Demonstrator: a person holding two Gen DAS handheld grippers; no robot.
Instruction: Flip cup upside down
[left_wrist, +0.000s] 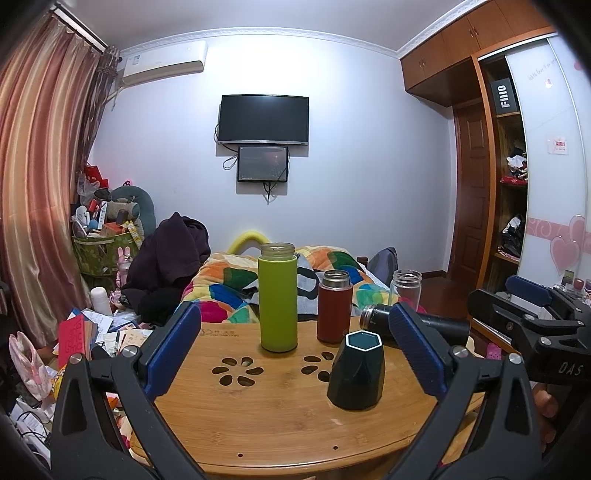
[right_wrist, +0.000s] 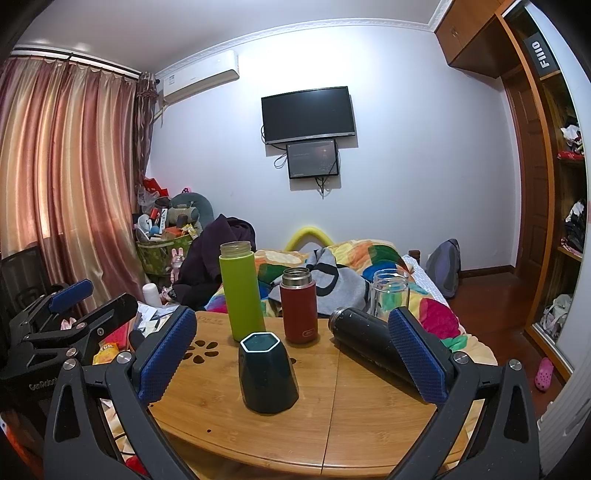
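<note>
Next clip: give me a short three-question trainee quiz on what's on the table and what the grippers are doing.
1. True or false: the dark hexagonal cup already stands mouth-down.
2. Which vessel lies on its side?
A) green bottle
B) black flask
C) red flask
3. Fill in: both the left hand-held gripper and the right hand-held gripper are ____.

Key: 1 true; 2 B; 3 open, holding nothing.

Even indoor light, sharp focus — heavy fisheye bending and dark vignetted corners in both views.
</note>
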